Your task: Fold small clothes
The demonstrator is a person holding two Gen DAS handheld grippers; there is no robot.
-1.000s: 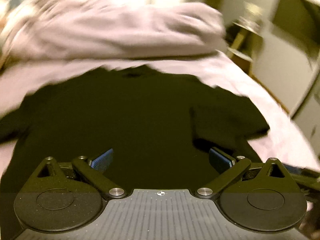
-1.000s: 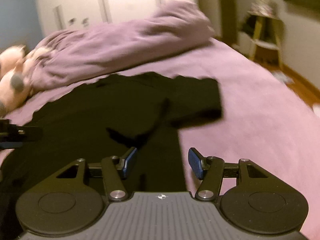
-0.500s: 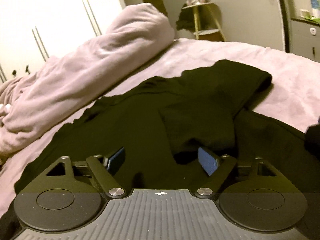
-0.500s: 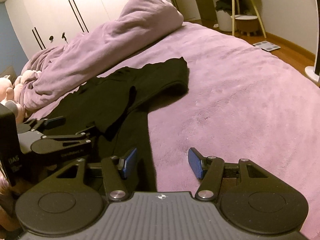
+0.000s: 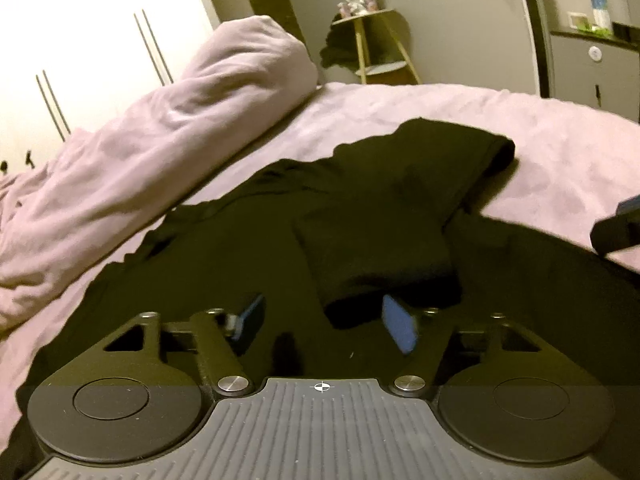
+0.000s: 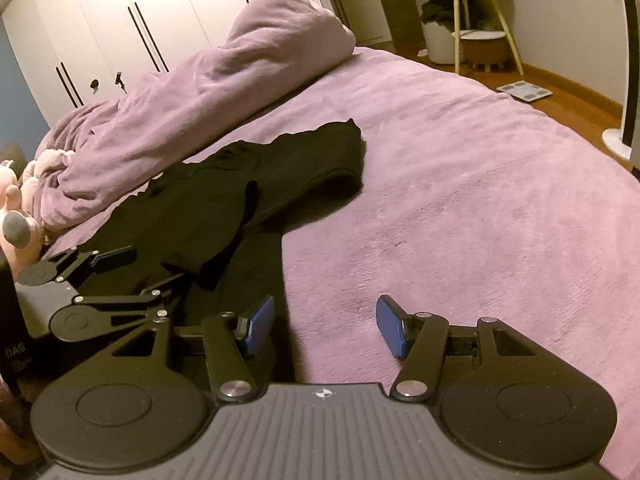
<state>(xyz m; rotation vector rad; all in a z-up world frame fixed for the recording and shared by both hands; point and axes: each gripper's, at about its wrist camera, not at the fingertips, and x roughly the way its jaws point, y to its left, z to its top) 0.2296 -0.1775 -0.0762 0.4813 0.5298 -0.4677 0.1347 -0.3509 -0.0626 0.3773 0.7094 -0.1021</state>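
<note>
change: left gripper (image 5: 322,322) came down onto black shirt (image 5: 360,216), jaws narrowing around the folded-in sleeve cuff (image 5: 384,280), not yet pinching
right gripper (image 6: 325,330): apart, empty, over shirt's edge
shirt: flat on purple bed (image 6: 460,200)
step: sleeve fold
next: close on the cuff, lift

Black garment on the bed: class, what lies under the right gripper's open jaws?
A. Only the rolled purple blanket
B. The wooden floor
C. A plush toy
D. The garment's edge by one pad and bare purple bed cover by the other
D: in the right wrist view the right gripper hangs open over the black garment's edge and the bare purple bed cover.
</note>
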